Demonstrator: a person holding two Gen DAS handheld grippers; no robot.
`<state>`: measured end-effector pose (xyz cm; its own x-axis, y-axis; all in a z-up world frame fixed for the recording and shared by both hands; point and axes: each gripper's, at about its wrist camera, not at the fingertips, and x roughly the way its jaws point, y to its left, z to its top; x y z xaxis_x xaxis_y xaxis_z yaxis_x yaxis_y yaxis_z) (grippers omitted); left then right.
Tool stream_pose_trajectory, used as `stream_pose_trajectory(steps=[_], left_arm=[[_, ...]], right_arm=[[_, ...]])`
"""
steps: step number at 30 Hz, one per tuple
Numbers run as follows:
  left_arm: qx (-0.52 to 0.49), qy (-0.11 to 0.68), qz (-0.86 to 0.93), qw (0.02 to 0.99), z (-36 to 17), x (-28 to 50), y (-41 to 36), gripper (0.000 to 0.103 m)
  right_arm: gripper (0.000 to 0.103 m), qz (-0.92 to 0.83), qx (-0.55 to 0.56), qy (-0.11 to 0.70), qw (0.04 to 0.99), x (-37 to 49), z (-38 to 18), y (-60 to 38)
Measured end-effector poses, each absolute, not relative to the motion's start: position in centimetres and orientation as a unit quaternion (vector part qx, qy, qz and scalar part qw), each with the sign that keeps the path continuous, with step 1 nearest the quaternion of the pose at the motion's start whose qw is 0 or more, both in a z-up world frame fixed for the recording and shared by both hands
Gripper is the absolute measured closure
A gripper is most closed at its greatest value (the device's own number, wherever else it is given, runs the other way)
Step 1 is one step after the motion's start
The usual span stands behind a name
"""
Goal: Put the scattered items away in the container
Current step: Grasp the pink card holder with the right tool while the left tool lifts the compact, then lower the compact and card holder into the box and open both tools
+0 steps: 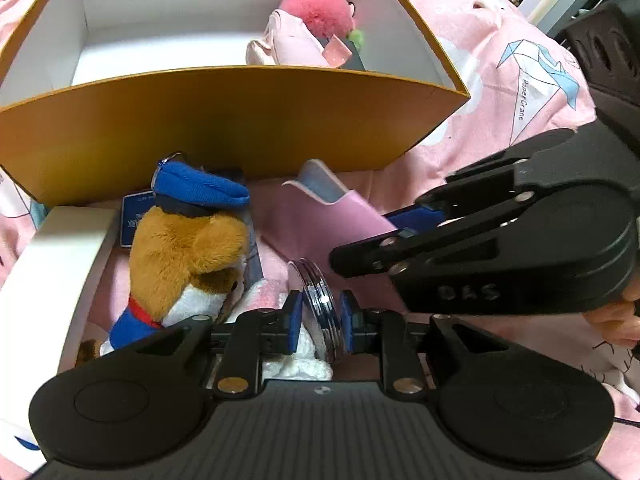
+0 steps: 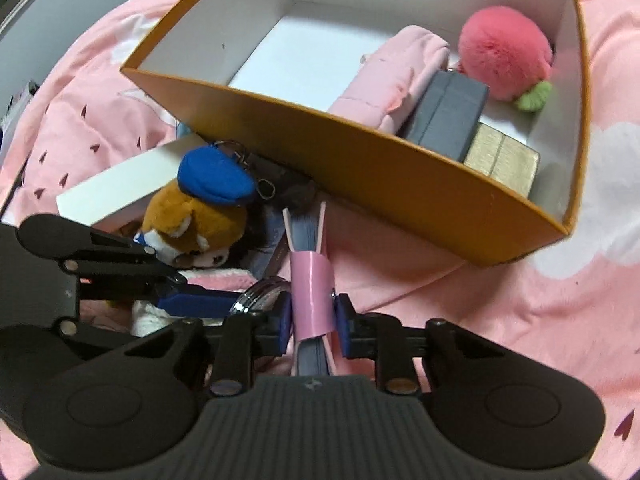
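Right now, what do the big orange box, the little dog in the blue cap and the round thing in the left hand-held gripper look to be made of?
Orange box: seemingly cardboard, thin stiff walls, matte, white inside. Dog: plush fabric, fuzzy brown pile, cloth cap. Round thing: probably clear hard plastic with glossy, ridged edges; it could be glass.

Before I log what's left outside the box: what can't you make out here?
- Blue tag, left view: print too small, plush dog covers part.
- Round case, left view: contents unseen, fingers flank it.
- Dark item by box, right view: shadowed, unidentifiable.
- Notebook, right view: lower end cut off by gripper body.
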<state>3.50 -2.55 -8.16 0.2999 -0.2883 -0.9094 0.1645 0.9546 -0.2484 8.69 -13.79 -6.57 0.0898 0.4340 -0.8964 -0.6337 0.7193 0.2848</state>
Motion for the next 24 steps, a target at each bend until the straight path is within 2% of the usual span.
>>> stream_pose_trajectory(steps=[7, 15, 24], left_arm=[[-0.101, 0.547, -0.146, 0.818, -6.5, 2.7, -0.7, 0.088], [-0.183, 0.503, -0.159, 0.83, -2.0, 2.4, 2.6, 0.088], [-0.189, 0.419, -0.135, 0.878, 4.2, 3.5, 5.5, 0.088]], right_arm=[[0.079, 0.351, -0.06, 0.537, 0.765, 7.9, -2.9, -16.4], [0.079, 0.345, 0.024, 0.5, 0.794, 7.9, 2.1, -19.6], [0.08, 0.348, 0.1, 0.443, 0.82, 9.8, 6.2, -18.5]])
